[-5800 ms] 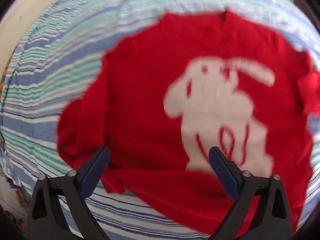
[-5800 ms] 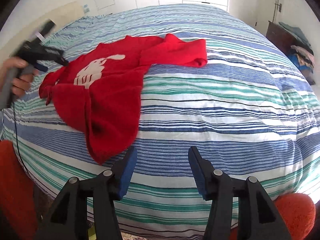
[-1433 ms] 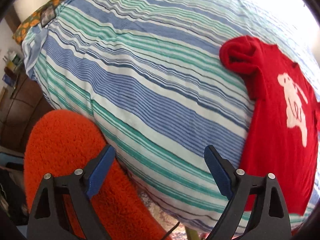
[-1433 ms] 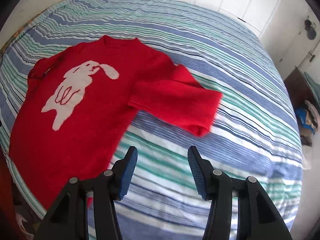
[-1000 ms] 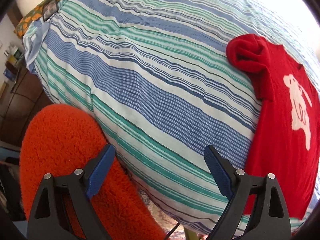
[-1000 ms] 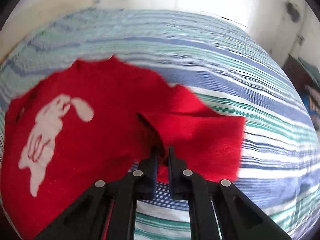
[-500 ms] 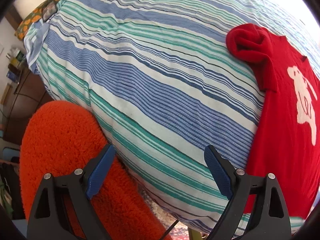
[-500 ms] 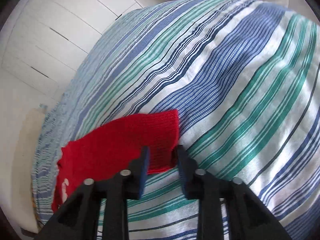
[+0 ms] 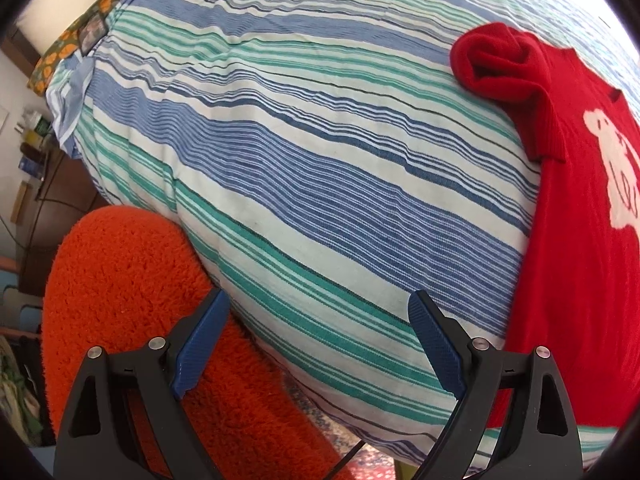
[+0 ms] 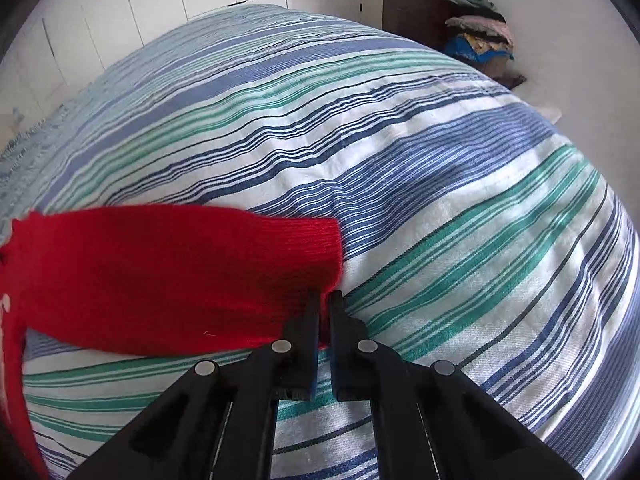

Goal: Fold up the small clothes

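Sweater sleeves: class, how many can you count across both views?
2: one sleeve bunched at the shoulder, the other sleeve stretched out, its cuff pinched by the right gripper.

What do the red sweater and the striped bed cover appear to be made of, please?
The red sweater looks like a soft matte knit, probably wool or acrylic: fine ribbing shows along the cuff, and the surface is slightly fuzzy. The striped bed cover looks like a thin woven fabric, perhaps cotton: it lies smooth with small creases and a faint sheen, and the weave's grain shows up close.
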`<state>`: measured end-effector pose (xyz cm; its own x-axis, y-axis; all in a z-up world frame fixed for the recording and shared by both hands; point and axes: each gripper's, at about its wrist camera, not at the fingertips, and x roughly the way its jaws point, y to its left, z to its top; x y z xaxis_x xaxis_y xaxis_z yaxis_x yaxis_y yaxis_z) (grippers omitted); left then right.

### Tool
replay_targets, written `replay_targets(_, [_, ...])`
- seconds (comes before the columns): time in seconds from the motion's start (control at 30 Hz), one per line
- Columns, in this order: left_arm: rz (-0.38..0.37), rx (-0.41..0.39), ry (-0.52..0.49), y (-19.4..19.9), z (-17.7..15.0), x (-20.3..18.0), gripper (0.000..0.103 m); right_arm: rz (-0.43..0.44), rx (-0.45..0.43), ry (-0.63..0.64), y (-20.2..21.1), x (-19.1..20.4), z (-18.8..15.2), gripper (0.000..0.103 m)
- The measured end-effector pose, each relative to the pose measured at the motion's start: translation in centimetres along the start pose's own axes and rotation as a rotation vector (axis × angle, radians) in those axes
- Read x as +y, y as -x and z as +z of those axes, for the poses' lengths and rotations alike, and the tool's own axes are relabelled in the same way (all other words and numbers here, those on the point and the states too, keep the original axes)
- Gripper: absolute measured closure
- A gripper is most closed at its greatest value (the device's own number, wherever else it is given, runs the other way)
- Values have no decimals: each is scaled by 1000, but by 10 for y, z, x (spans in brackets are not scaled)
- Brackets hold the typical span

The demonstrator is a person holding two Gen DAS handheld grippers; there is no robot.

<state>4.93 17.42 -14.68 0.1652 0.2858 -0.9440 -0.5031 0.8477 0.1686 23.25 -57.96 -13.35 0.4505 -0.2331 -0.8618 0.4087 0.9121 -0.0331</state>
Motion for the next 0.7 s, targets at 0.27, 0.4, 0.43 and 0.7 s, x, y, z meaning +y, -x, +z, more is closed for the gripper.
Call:
replay_targets(0.27, [-208, -207, -217, 44, 20, -20, 11, 2, -59, -32, 49, -11, -8, 35])
replay_targets(0.4, [-168, -366, -413, 59, 45, -57, 11, 75, -100, 19, 102, -7, -36, 35])
replay_targets(0.43, [-166, -390, -430, 59, 57, -65, 12, 107, -115, 27, 117, -3, -45, 35])
replay_targets(0.7, [-307, -268, -568, 38, 69, -120, 14, 295, -113, 85, 186, 59, -133, 28])
